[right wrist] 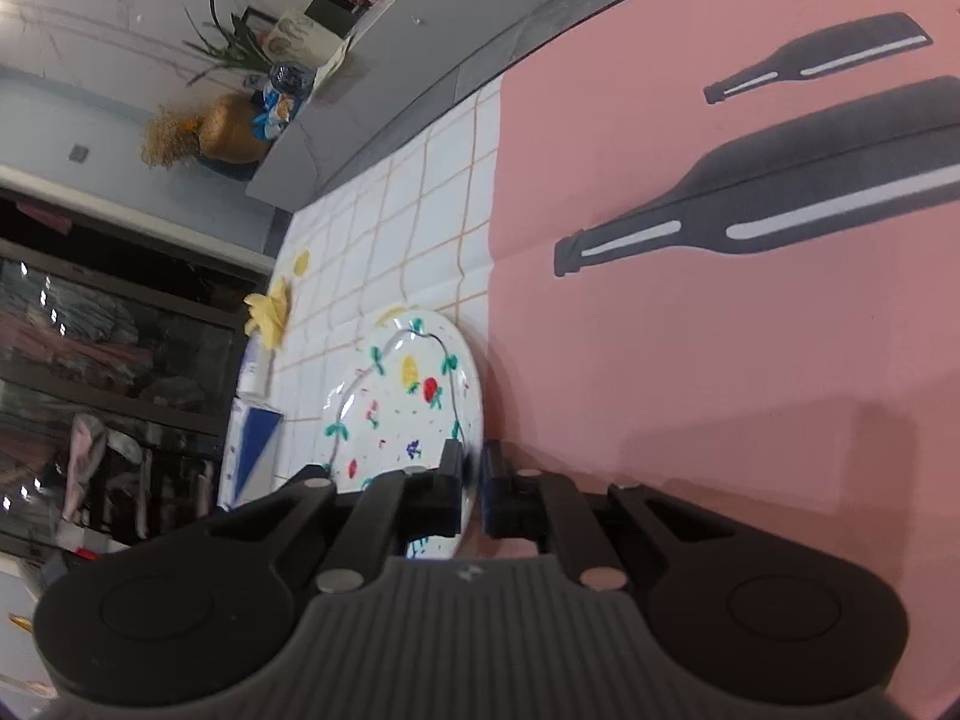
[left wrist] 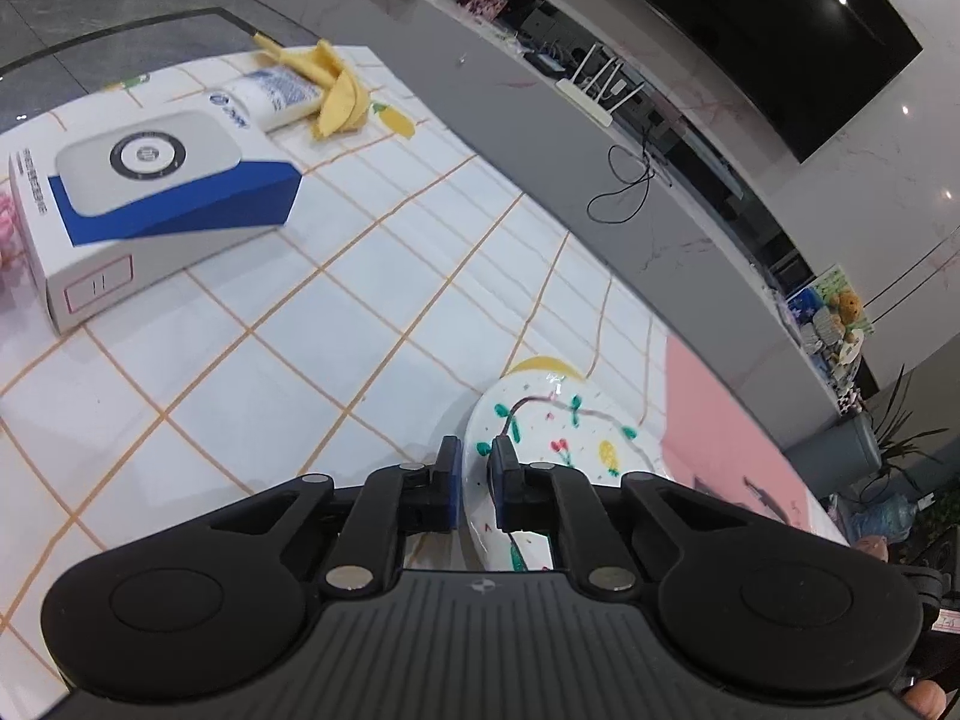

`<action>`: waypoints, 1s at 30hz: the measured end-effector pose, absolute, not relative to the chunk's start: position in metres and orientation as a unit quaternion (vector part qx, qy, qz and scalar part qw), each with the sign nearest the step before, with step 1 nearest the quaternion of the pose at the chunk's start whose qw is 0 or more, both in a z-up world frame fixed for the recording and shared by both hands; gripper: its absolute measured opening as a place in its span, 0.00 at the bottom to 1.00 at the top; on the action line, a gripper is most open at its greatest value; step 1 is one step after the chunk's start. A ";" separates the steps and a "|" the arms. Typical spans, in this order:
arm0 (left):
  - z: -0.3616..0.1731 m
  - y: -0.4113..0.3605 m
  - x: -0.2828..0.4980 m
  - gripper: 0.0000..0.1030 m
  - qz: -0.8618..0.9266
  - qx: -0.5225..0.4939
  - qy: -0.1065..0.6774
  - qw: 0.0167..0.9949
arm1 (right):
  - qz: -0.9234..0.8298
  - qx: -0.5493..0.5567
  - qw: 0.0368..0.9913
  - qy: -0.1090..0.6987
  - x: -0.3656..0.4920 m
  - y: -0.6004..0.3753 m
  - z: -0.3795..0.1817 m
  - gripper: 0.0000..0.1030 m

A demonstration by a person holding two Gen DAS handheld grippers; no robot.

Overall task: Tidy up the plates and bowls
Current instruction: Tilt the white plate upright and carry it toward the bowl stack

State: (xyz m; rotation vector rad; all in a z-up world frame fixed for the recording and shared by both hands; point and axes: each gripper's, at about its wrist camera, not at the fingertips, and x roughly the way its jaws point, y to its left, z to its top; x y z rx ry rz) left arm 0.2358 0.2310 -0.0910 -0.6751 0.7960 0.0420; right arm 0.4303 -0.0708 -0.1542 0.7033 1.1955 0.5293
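A white plate (left wrist: pixel 558 420) painted with green leaves, cherries and a pineapple lies on the checked tablecloth (left wrist: pixel 300 360), low in the left wrist view. My left gripper (left wrist: pixel 477 450) is shut on its near left rim, one pad inside the plate and one outside. In the right wrist view a plate (right wrist: pixel 408 396) with the same kind of fruit pattern sits beside the pink mat (right wrist: pixel 720 360). My right gripper (right wrist: pixel 474 459) is shut on its right rim. The near part of each plate is hidden under the gripper bodies.
A white and blue box (left wrist: pixel 150 210) stands at the left. Behind it lie a white tube (left wrist: pixel 270 96) and a yellow cloth (left wrist: pixel 336 90). The pink mat (left wrist: pixel 720 438) with black bottle prints covers the table's right side. A grey counter (left wrist: pixel 540 120) runs along the far edge.
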 end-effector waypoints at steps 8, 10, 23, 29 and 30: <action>-0.070 0.232 0.227 0.10 0.011 -0.331 0.375 0.866 | 0.245 0.318 0.744 0.535 0.415 -0.073 -0.125 0.04; -0.060 0.230 0.221 0.10 0.005 -0.329 0.369 0.869 | 0.244 0.319 0.747 0.530 0.408 -0.075 -0.116 0.04; -0.005 0.180 0.180 0.10 -0.056 -0.288 0.340 0.894 | 0.251 0.328 0.771 0.484 0.339 -0.128 -0.049 0.05; 0.025 0.140 0.146 0.10 -0.091 -0.269 0.310 0.907 | 0.248 0.341 0.784 0.455 0.298 -0.173 -0.021 0.05; 0.029 0.134 0.141 0.10 -0.098 -0.270 0.306 0.908 | 0.247 0.342 0.787 0.450 0.290 -0.182 -0.017 0.05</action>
